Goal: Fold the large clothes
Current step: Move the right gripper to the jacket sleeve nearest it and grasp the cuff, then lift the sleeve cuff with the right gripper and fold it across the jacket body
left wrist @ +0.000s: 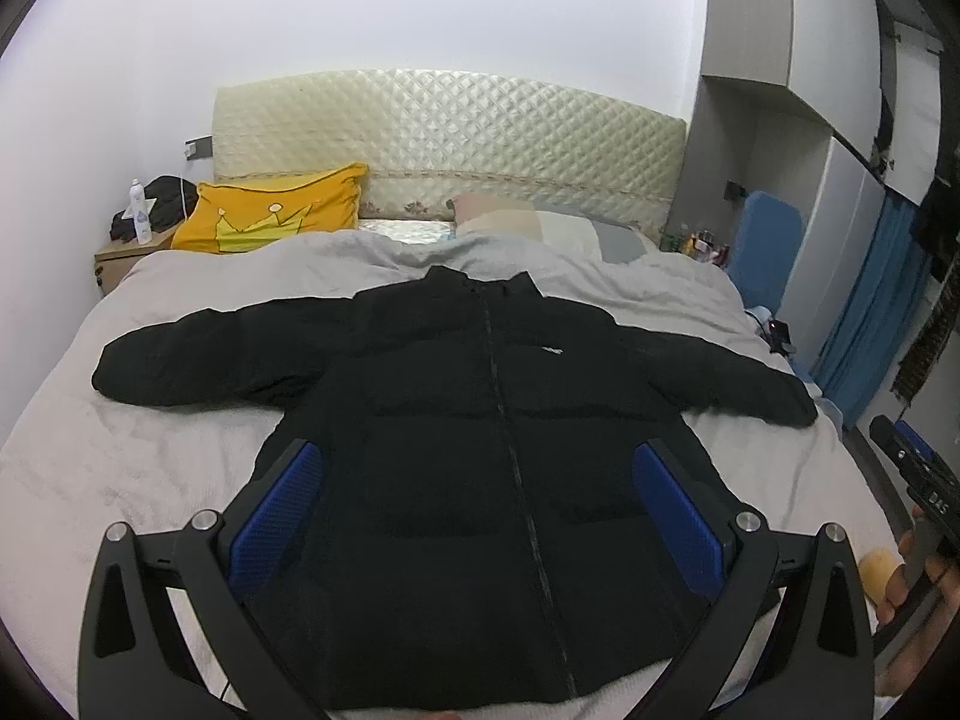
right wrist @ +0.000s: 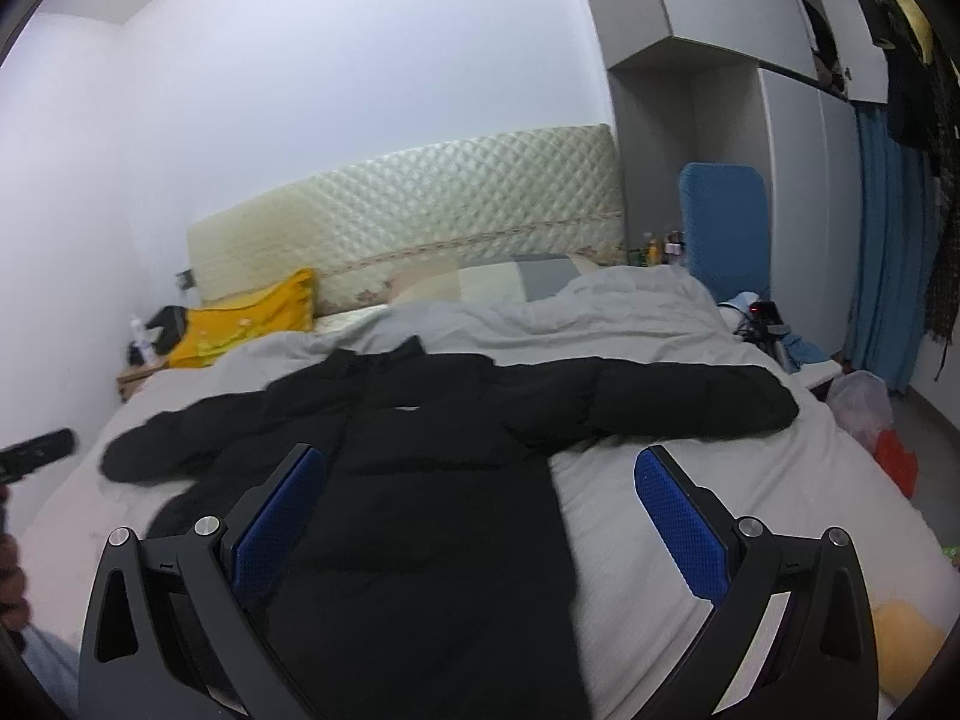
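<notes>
beyond open jaws, black jacket (left wrist: 480, 450)

Matt black quilted jacket (left wrist: 480, 450), cloth bedcover (left wrist: 150, 468)

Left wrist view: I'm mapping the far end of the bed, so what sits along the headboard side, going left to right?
White bottle → yellow crown pillow → pink and grey pillow → blue upright board.

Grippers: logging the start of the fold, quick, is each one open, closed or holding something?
Left gripper: open, empty, above the black jacket.
Right gripper: open, empty, above the jacket's right side.
</notes>
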